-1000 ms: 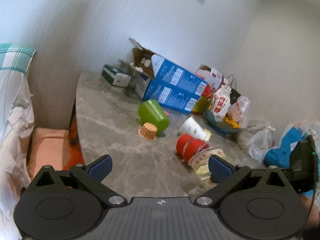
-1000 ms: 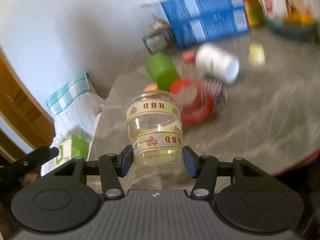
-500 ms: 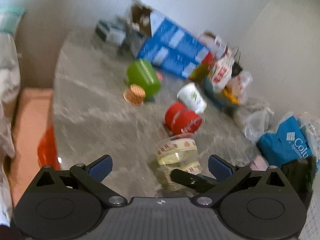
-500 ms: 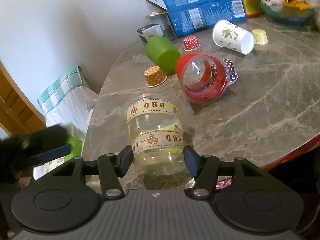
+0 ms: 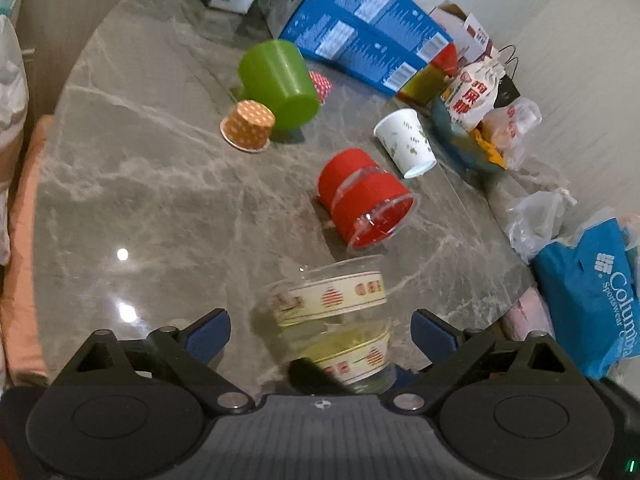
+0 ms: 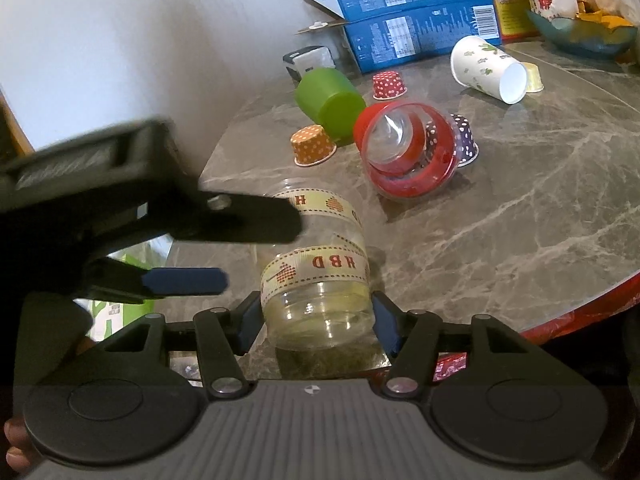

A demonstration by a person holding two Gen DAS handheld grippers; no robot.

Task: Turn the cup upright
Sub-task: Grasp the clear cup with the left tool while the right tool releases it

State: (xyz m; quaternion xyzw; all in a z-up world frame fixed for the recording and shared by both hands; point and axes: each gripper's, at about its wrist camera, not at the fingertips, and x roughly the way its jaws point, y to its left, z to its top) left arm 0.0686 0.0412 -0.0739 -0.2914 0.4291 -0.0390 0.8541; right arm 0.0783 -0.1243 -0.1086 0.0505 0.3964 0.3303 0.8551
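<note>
A clear plastic cup with cream "HBD" ribbon bands stands upright near the table's front edge, mouth up. My right gripper is shut on its lower part. In the left wrist view the same cup sits between the wide-open fingers of my left gripper, which touch nothing. The left gripper also shows in the right wrist view, reaching in from the left, one finger crossing in front of the cup's rim.
On the grey marble table lie a red-banded clear cup, a green cup and a white paper cup on their sides, plus small dotted paper cups. Blue boxes, bags and a bowl crowd the back and right.
My left gripper has swung down and in toward the clear cup, which now sits between its open fingers. The right gripper keeps its hold on the cup on the table.
</note>
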